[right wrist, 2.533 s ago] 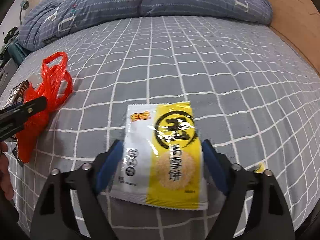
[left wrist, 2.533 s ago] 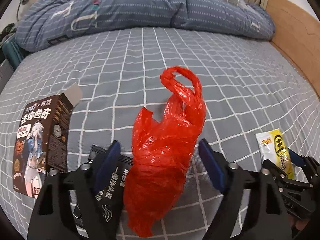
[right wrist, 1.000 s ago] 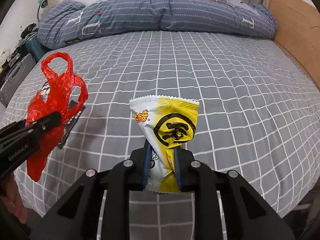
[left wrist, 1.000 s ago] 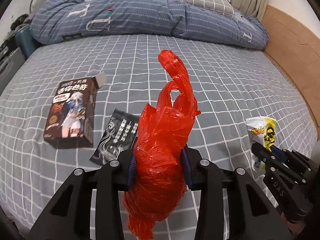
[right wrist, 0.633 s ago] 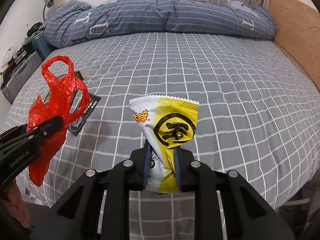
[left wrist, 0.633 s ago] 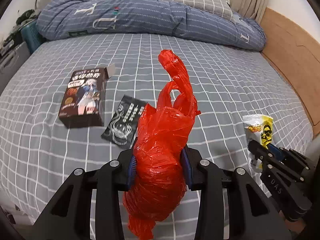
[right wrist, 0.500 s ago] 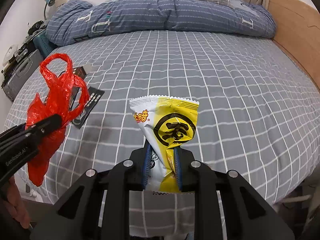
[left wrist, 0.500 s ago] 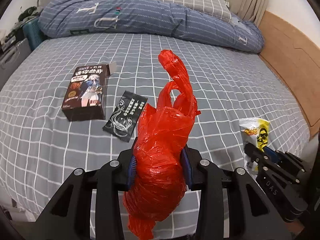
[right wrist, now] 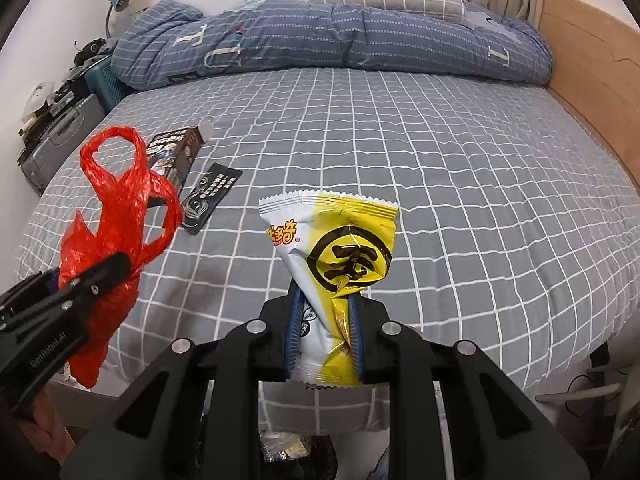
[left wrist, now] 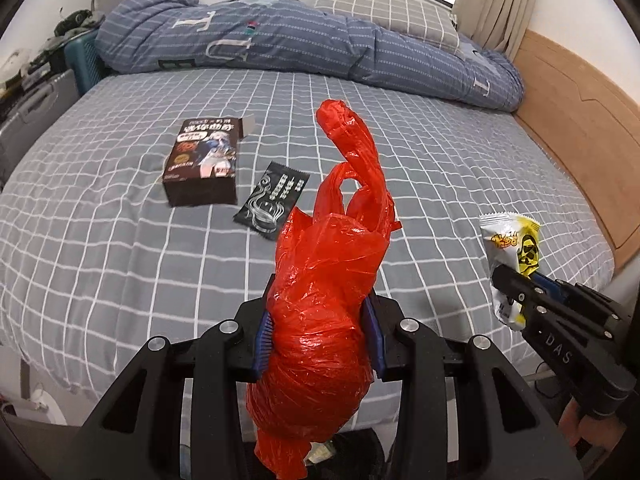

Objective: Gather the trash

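Grey checked bed (left wrist: 440, 168), blue duvet (left wrist: 280, 40), wooden headboard (left wrist: 580, 120)

Grey checked bed (left wrist: 120, 248) ahead of fingers; blue striped duvet (left wrist: 280, 46) bunched far ahead, checked pillow (left wrist: 384, 12) behind it; wooden bed frame (left wrist: 576, 120) right; suitcase (right wrist: 60, 140) far left.

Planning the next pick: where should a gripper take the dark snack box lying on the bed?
Across the long side walls of the dark cardboard snack box, from above. It lies flat on the grey checked bedsheet, sides exposed; avoid the open end flap.
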{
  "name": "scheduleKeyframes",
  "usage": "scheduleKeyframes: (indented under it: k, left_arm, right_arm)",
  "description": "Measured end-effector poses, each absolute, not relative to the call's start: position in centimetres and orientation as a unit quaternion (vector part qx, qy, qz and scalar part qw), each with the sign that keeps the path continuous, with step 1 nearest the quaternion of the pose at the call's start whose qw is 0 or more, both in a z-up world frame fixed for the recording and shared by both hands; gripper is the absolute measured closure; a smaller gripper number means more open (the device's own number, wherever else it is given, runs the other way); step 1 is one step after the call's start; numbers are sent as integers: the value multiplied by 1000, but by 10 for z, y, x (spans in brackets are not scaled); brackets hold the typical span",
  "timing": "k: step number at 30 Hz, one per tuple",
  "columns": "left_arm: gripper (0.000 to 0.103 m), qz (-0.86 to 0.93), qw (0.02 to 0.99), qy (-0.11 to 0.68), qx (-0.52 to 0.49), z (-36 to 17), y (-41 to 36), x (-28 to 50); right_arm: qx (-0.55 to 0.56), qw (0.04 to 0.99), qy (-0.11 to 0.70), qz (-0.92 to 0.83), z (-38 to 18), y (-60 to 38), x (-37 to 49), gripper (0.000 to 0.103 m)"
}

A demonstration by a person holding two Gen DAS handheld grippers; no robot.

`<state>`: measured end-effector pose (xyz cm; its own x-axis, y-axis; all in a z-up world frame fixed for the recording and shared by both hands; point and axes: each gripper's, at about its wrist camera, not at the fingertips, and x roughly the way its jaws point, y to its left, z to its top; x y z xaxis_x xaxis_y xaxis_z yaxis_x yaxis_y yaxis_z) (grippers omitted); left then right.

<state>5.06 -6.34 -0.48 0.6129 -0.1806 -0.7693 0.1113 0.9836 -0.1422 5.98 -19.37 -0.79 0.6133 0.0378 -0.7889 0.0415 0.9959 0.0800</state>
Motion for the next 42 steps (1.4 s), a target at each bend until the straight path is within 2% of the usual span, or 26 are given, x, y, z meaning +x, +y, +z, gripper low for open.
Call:
scheduleKeyframes:
  k: [20, 42]
  left_arm:
    - [66, -68, 892, 445, -47, 4, -46, -25]
    - [66, -67, 871, 482, -63, -39, -28, -95]
  right_arm:
    - [37, 901, 432, 16, 10, -162, -6, 83]
    - [19, 882, 471, 13, -43, -138, -78, 83]
